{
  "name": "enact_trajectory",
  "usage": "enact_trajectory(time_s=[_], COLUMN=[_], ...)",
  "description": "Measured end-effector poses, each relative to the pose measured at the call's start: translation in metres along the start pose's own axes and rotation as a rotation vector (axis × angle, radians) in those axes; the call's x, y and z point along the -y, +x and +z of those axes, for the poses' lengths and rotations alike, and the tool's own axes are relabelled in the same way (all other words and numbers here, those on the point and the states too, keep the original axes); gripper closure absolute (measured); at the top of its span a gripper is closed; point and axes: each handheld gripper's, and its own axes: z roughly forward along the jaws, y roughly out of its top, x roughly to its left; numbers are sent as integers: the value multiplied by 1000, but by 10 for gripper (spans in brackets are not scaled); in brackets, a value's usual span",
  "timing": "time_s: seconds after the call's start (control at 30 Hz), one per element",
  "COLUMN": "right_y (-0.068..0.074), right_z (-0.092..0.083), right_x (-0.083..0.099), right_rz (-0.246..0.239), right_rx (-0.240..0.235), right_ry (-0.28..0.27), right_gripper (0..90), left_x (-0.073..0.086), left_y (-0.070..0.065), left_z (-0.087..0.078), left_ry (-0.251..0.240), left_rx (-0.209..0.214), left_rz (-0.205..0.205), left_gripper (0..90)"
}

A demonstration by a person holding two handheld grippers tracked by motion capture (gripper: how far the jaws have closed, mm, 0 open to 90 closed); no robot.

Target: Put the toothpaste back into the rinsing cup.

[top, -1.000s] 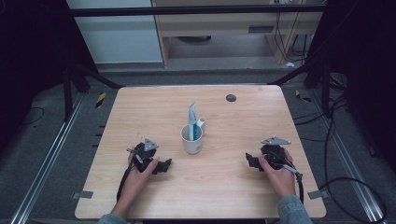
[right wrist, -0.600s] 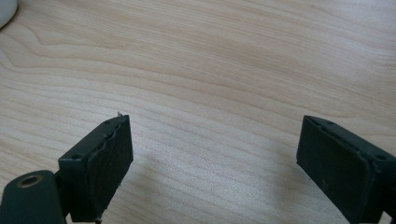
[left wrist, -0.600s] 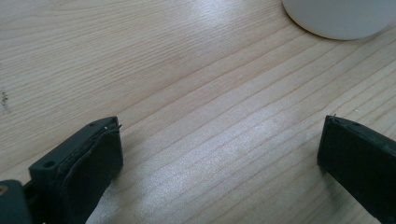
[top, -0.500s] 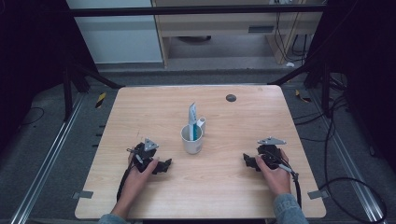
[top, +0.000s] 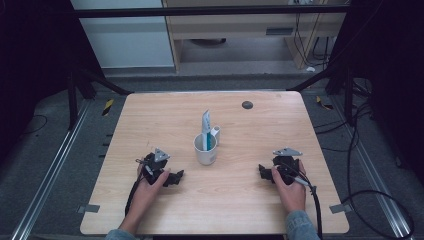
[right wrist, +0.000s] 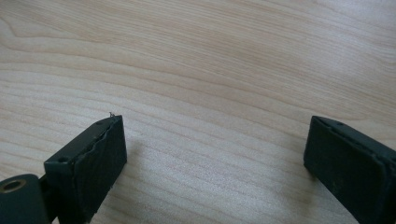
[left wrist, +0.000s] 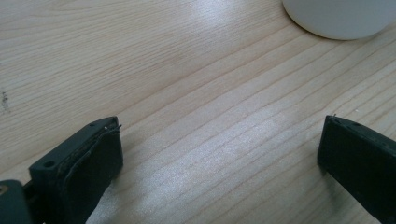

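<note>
While both grippers rest low on the wooden table (top: 165, 120), the work in hand appears to be a reach for the white mug (top: 205, 149) standing near the table's centre. The left gripper (top: 172, 178) lies at about seven o'clock from the mug, the right gripper (top: 265, 172) at about four o'clock, each well apart from it. Both sets of jaws stand wide apart with bare wood between them, holding nothing. To do the step well, one gripper should probably steady the mug's wall while the other takes the upright tube (top: 205, 121) near its top, since the tube leans loosely inside. The mug looks glazed, smooth and round, likely slippery; its curved base (left wrist: 338, 18) shows at one o'clock in the left gripper view. The tube seems soft, flattened plastic. Pale grain lines run across the matte tabletop; the jaw pads look rubbery and worn.
</note>
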Motion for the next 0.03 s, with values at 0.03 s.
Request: enact_trajectory(time_s=[0.03], right_y=[0], right_z=[0], right_x=[0], right_rz=[0], right_rx=[-3], right_ry=[0], right_gripper=[60], left_x=[0], left_y=[0], left_z=[0], left_ry=[0], left_rx=[0], left_rz=[0], left_gripper=[0])
